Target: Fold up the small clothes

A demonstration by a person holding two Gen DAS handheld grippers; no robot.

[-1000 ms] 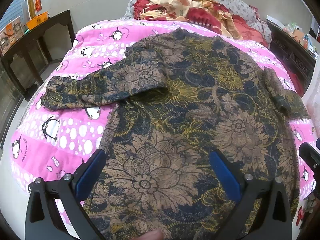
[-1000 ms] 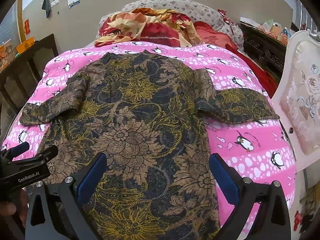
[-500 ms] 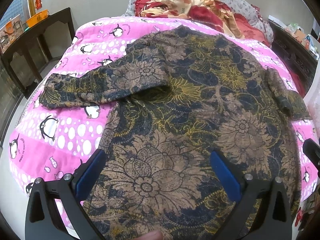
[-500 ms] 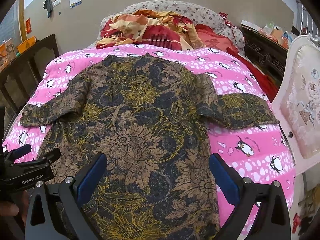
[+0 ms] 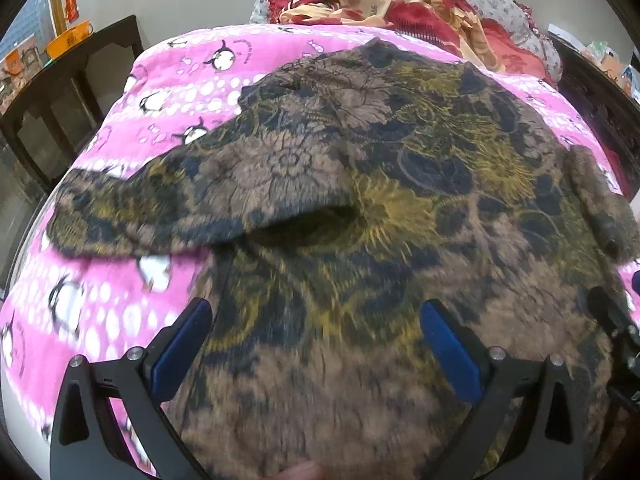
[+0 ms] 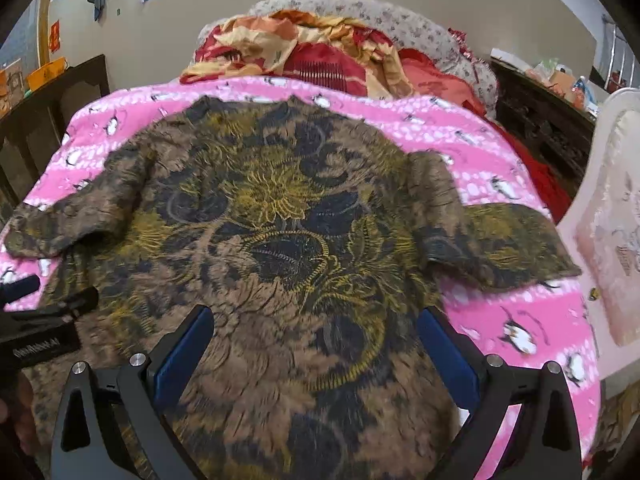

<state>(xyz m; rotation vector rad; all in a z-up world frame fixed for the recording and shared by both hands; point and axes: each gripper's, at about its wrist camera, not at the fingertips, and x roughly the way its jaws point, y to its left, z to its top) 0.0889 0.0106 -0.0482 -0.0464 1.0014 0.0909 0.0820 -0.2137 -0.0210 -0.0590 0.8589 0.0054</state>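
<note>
A brown, black and gold floral short-sleeved shirt [image 5: 400, 184] [image 6: 280, 232] lies spread flat on the pink penguin bedcover [image 5: 120, 300] [image 6: 512, 320], collar toward the far end. Its left sleeve [image 5: 152, 208] and right sleeve [image 6: 500, 248] stick out sideways. My left gripper [image 5: 316, 332] hovers open above the shirt's lower left part, with nothing between its blue pads. My right gripper [image 6: 316, 332] is open above the lower middle of the shirt. In the right wrist view the left gripper [image 6: 44, 320] shows at the left edge.
A crumpled red and orange quilt [image 6: 312, 48] and a floral pillow [image 6: 400, 24] lie at the head of the bed. A dark wooden table [image 5: 60, 92] stands to the left, dark furniture [image 6: 548, 128] and a pale upholstered chair [image 6: 612, 220] to the right.
Both grippers have moved forward and lower over the shirt, which now looks larger and blurred. Both stay open.
</note>
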